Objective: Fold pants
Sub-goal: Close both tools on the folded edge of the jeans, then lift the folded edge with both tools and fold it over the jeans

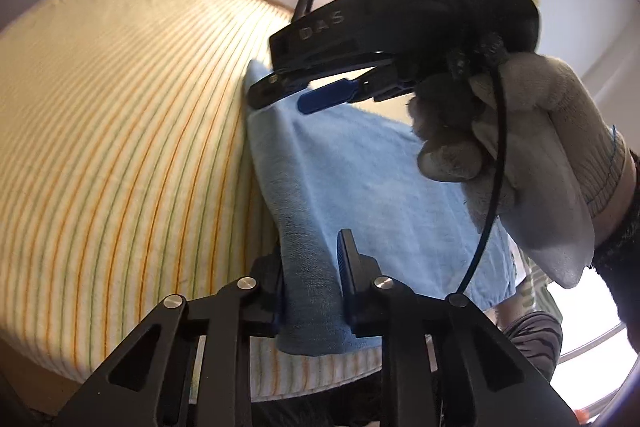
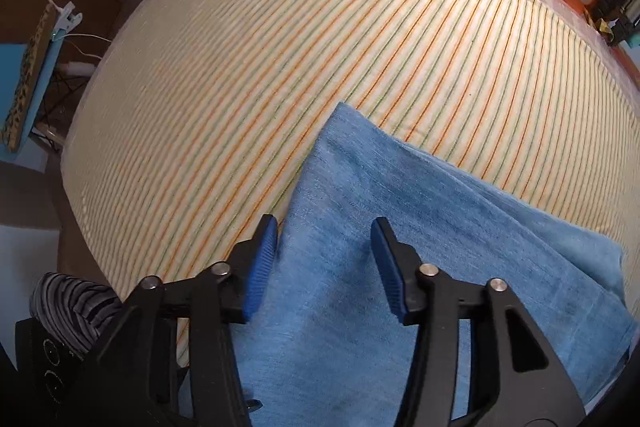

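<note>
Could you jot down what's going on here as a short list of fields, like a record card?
Surface: striped sheet on a bed
Garment: light blue pants, partly folded, lying at the sheet's near edge
Left gripper: closed on a bunched fold of the pants
Right gripper: open, pointing down over the pants, not pinching
Hand: gloved hand holding the right gripper

The pants run off the frame's lower edge.

Both grippers: black linkage frames, silver screws, ribbed blue pads. Right gripper body marked "DAS", with black cable. Hand wears grey-white knit glove, dark sleeve.
</note>
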Demonstrator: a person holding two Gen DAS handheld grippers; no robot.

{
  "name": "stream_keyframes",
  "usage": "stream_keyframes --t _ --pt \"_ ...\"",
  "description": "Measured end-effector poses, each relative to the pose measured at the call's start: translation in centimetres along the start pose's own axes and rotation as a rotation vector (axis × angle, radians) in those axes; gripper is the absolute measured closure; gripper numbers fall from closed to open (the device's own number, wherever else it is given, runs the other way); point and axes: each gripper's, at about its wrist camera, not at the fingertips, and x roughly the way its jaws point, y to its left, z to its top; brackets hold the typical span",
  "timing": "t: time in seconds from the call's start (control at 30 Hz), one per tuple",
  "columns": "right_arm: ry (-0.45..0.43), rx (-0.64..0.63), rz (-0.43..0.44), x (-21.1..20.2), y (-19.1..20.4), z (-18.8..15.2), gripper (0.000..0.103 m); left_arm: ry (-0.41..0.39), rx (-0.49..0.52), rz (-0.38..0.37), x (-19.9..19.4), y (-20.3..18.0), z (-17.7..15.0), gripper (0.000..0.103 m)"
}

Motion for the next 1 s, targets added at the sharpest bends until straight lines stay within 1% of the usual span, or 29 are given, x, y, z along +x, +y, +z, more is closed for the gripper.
stream_keyframes --t 0.17,0.33,0.37,0.4,0.43,0.47,0.5,0.53,0.6,0.63,0.73,0.87,0.9,1.0 --pt "0.008 -0.014 0.034 -0.9 0.6 0.2 0.051 -0.031 0.087 0.006 -0.1 -2.3 0.2 0.085" --pt "0.017 -0.037 0.003 -0.8 1.5 -0.7 0.051 -0.037 0.131 -0.003 0.2 -4.2 0.5 0.085" --pt "0.017 -0.037 0.003 -0.5 1.4 -0.8 0.053 -0.036 0.136 -0.002 0.2 -4.5 0.5 0.085" --pt "0.007 -0.038 0.001 -0.4 1.6 -0.8 0.063 -0.034 0.139 -0.004 0.3 -4.5 0.6 0.085" --pt "-0.002 -0.042 -0.006 -0.5 1.5 -0.9 0.070 -0.031 0.140 -0.006 0.5 -4.6 0.7 0.085" --pt "-0.014 -0.047 -0.004 -0.8 1.1 -1.4 0.073 -0.029 0.142 -0.009 0.6 -4.7 0.8 0.085" --pt "-0.033 -0.039 0.012 -1.3 0.4 -2.1 0.080 -0.028 0.144 -0.012 0.6 -4.9 0.9 0.085" --pt "-0.050 -0.031 0.024 -1.7 0.0 -2.5 0.083 -0.028 0.146 -0.021 0.6 -5.1 1.0 0.085" --pt "-0.110 0.000 0.071 -3.0 -1.4 -3.5 0.088 -0.028 0.150 -0.036 0.5 -5.4 0.8 0.085" --pt "-0.142 0.024 0.097 -3.9 -2.6 -4.2 0.090 -0.027 0.157 -0.046 0.5 -6.2 0.8 0.085" --pt "-0.231 0.105 0.165 -6.0 -5.4 -6.4 0.092 -0.010 0.186 -0.086 1.1 -8.1 0.9 0.085" --pt "-0.313 0.197 0.229 -8.1 -8.8 -9.2 0.093 0.010 0.209 -0.134 1.9 -10.1 0.9 0.085" --pt "-0.324 0.212 0.235 -8.2 -9.5 -9.3 0.094 0.015 0.217 -0.148 2.1 -10.6 0.9 0.087" --pt "-0.368 0.264 0.245 -9.6 -12.3 -11.5 0.094 0.027 0.254 -0.189 3.0 -12.7 0.7 0.092"
